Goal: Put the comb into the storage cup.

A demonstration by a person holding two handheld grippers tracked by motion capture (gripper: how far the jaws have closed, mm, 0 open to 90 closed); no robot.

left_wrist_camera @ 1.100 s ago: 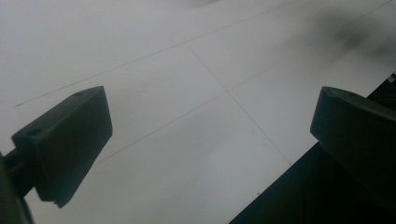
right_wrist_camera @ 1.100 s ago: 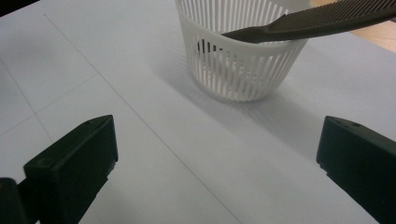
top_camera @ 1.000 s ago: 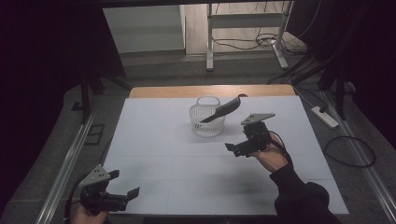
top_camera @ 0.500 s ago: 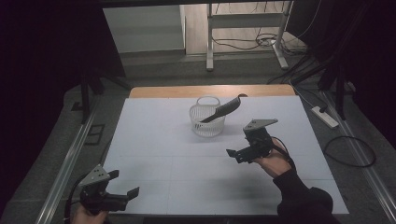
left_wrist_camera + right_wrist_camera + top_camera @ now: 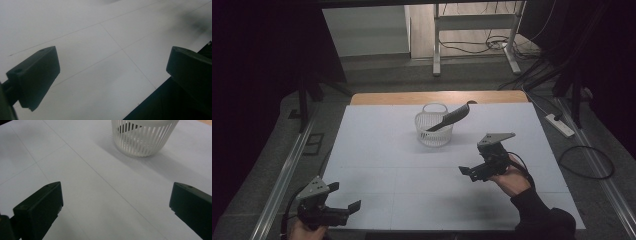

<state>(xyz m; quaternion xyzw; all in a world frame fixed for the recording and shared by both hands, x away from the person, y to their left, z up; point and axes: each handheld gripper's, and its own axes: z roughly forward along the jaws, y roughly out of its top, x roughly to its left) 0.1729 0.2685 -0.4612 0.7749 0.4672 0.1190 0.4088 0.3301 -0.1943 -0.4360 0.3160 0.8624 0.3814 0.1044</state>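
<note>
High view: the white slatted basket (image 5: pixel 434 131) stood on the far middle of the white table (image 5: pixel 377 150), with the dark utensil (image 5: pixel 451 118) leaning in it, its handle sticking out over the right rim. My right gripper (image 5: pixel 476 172) had drawn back toward the near right since a second ago; it had been close beside the basket then and now hung apart from it, jaws spread and holding nothing. I judged the drop-off into the basket done and the hand retreating. My left gripper (image 5: pixel 343 210) sat at the near left corner, unmoved over the same second, jaws apart and empty.

Left gripper view: both black jaws stood wide over bare tabletop (image 5: pixel 100 55), with the near table edge cutting across the lower right. Nothing lay between them.

Right gripper view: jaws wide, bare sheet between them. The basket (image 5: pixel 145 138) lay ahead at the top, something dark showing behind its slats. With the gripper pulled clear, I saw little left to do here.
</note>
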